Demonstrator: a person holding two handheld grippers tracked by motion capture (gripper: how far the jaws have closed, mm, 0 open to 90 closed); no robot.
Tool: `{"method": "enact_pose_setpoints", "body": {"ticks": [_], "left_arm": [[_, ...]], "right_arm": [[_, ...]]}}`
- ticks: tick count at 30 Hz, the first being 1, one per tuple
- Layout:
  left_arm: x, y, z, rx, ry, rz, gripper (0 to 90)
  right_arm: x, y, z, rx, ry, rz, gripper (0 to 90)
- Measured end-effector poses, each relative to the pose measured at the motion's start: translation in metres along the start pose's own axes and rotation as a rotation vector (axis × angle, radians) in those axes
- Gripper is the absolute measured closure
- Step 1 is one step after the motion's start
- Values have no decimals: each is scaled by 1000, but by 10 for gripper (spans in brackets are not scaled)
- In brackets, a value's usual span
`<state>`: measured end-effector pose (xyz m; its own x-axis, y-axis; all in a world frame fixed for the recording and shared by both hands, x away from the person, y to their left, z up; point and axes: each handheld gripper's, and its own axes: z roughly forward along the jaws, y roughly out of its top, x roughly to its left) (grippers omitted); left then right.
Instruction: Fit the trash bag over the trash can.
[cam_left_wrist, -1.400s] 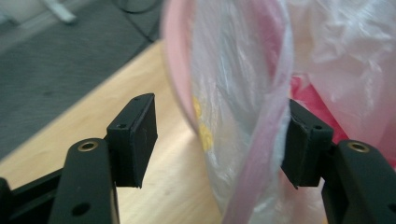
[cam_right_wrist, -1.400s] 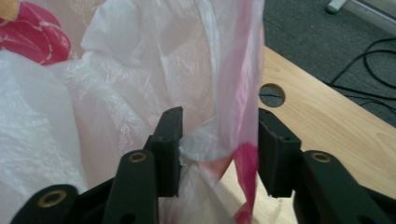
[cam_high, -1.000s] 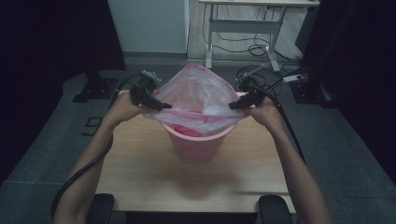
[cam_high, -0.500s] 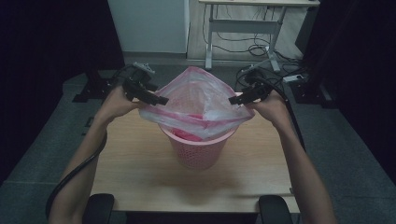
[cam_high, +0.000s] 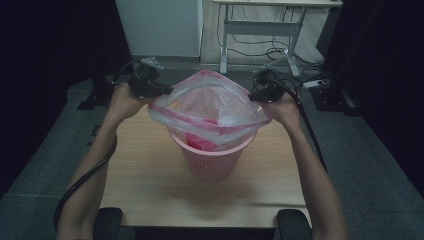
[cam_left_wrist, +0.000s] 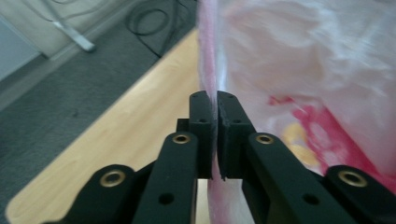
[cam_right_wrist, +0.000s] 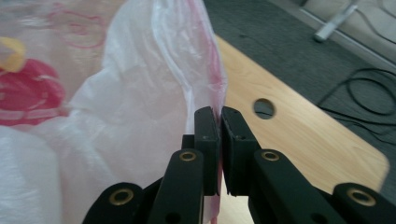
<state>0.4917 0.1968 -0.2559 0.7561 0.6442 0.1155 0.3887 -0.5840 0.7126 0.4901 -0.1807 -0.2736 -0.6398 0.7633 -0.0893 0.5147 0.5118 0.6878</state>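
A dim room with grey carpet and a white desk frame at the back is surrounding the wooden table (cam_high: 150, 175) I am working over.

In the high view, I am holding the pink-rimmed plastic bag (cam_high: 207, 107) stretched between 2 tools: the left gripper (cam_high: 165, 91) is pinching the bag's rim on one side, the right gripper (cam_high: 251, 96) is pinching it on the opposite side. Both sets of jaws have just been closing, with the film between them. The bag's mouth is spreading open with its long axis running from one gripper to the other, and the pink basket (cam_high: 210, 160) is sitting directly below and between them, so I judge the coming move to be a straight lowering of the rim around the basket's top.

In the left gripper view, the jaws are standing together on the bag's edge (cam_left_wrist: 212, 70), the bag ballooning away to the right of them.

In the right gripper view, the jaws are likewise clamped on the rim (cam_right_wrist: 215, 88), the bag billowing off to their left, with bare table beyond on the right.
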Motion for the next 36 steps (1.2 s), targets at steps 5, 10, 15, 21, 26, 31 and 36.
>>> {"method": "enact_pose_setpoints", "body": {"ticks": [5,10,15,21,26,31,36], "left_arm": [[8,-2,27,70,33,-5,863],[11,-12,56,146,18,-4,858],[13,-21,72,166,-50,-23,841],[12,-30,73,192,-86,-20,867],[13,-40,71,197,-130,-32,881],[19,-43,58,163,-125,-55,617],[27,-44,31,112,-117,-64,527]], "right_arm": [[-10,0,13,45,-58,8,851],[-13,-5,33,104,-67,3,852],[-14,-13,49,160,-64,13,858],[-16,-23,56,198,-38,25,872],[-20,-36,59,209,1,47,863],[-23,-40,49,178,-36,66,551],[-32,-41,24,97,-21,93,384]]}}
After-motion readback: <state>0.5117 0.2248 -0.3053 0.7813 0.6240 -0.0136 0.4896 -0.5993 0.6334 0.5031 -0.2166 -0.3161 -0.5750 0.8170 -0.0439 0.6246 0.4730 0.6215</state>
